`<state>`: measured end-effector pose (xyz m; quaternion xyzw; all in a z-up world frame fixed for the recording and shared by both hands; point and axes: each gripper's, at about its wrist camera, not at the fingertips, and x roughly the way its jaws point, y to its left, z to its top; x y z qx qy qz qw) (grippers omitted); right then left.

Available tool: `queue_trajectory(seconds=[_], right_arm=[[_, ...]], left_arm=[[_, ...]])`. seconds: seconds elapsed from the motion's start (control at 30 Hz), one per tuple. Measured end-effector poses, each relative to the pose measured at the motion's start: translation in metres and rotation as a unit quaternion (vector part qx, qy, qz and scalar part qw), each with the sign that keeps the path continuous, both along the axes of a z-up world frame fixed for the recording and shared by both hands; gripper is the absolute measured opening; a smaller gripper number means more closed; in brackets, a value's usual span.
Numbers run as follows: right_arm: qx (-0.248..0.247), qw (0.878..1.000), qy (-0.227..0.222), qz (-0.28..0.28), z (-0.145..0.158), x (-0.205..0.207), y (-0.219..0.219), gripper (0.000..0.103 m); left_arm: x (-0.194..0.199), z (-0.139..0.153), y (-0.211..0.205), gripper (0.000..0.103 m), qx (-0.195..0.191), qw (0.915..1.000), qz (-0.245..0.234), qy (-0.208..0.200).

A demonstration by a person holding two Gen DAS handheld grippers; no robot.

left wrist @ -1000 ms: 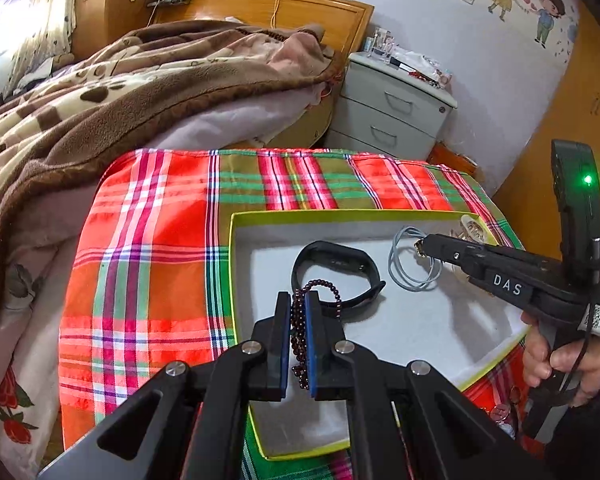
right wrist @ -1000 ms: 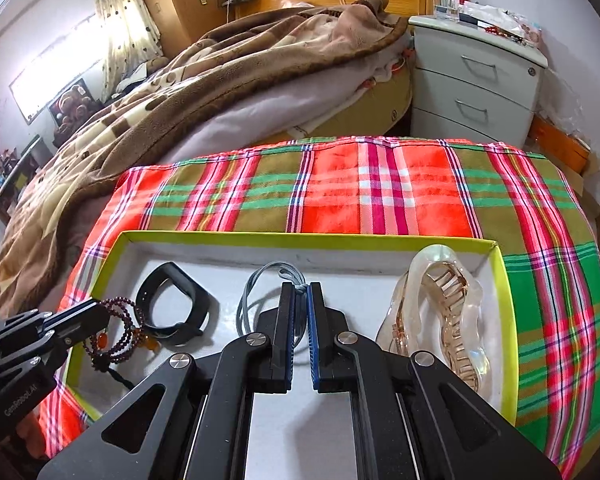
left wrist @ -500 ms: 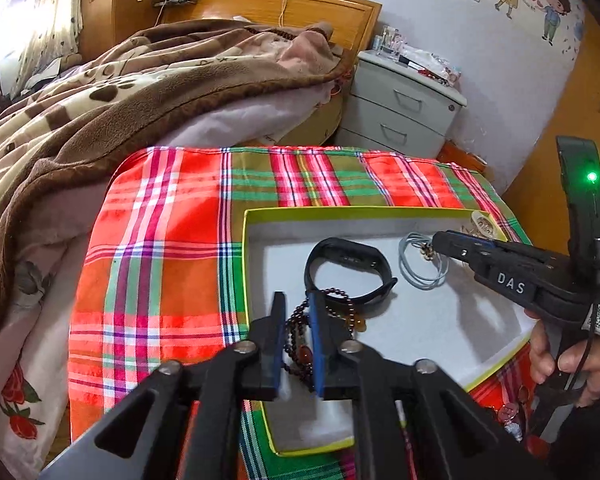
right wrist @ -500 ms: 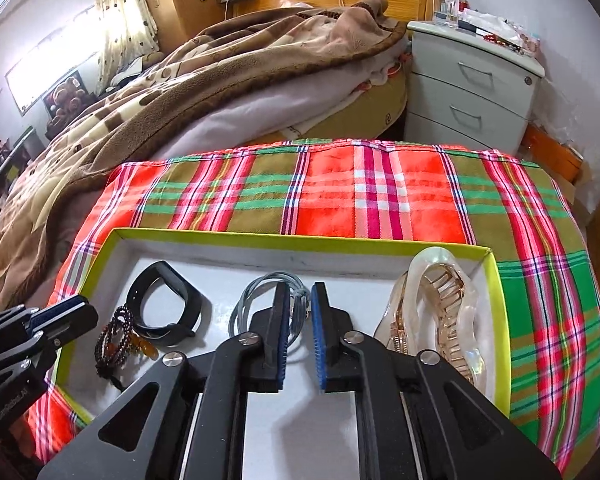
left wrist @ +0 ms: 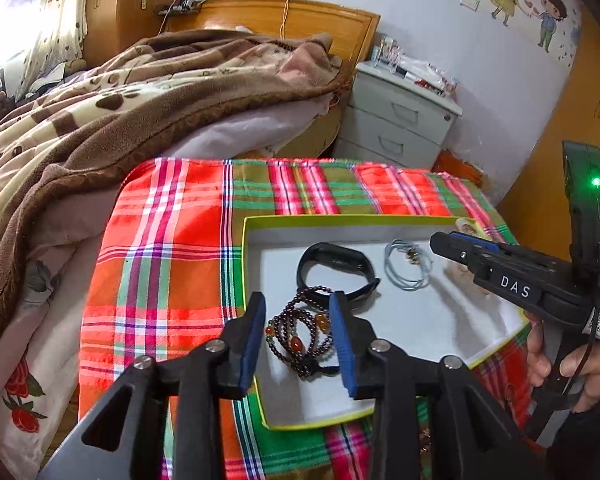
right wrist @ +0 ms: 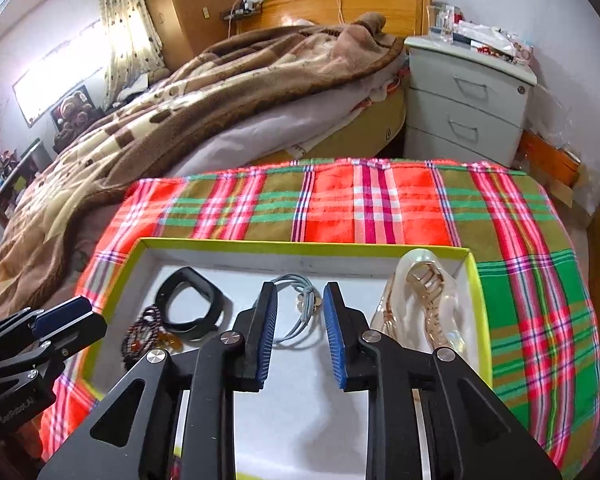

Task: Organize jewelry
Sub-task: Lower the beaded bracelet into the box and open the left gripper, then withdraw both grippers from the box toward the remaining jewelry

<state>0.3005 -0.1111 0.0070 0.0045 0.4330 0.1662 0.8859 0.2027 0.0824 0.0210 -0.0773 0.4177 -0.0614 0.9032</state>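
Observation:
A white tray with a yellow-green rim (left wrist: pixel 256 320) (right wrist: pixel 308 245) lies on a plaid cloth. In it lie a dark beaded bracelet (left wrist: pixel 300 340) (right wrist: pixel 142 330), a black wristband (left wrist: pixel 334 270) (right wrist: pixel 192 304), a grey-blue cord loop (left wrist: pixel 406 270) (right wrist: pixel 300 312) and a clear and gold hair claw (right wrist: pixel 424 304). My left gripper (left wrist: pixel 298 334) is open, its jaws either side of the beaded bracelet, which rests on the tray. My right gripper (right wrist: pixel 298 328) is open above the cord loop; it also shows in the left wrist view (left wrist: pixel 460 246).
The plaid cloth (right wrist: pixel 380 200) covers a small table. Behind it stands a bed with a brown blanket (right wrist: pixel 220 92) and a grey nightstand (right wrist: pixel 468 100) at the back right. A wooden door (left wrist: pixel 580 128) is on the right.
Both grippers have opened. The left one let go of the beaded bracelet, which now lies in the tray. The right one let go of the cord loop and drew back a little.

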Motion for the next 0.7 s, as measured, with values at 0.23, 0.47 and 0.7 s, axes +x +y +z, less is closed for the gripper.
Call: queue_trajectory(seconds=[0.23, 0.47, 0.7], right_arm=[[0.023, 0.999, -0.025, 0.002, 0.02, -0.034, -0.017, 0.025], [0.037, 0.999, -0.038, 0.006, 0.025, -0.085, -0.041, 0.025], [0.02, 0.998, -0.04, 0.039, 0.014, -0.137, -0.047, 0.025]], left_arm=[[-0.027, 0.014, -0.002, 0.042, -0.008, 0.9998, -0.003, -0.019], [-0.058, 0.018, -0.005, 0.044, -0.033, 0.9991, -0.009, -0.026], [-0.083, 0.01, -0.017, 0.045, -0.039, 0.9987, -0.028, -0.018]])
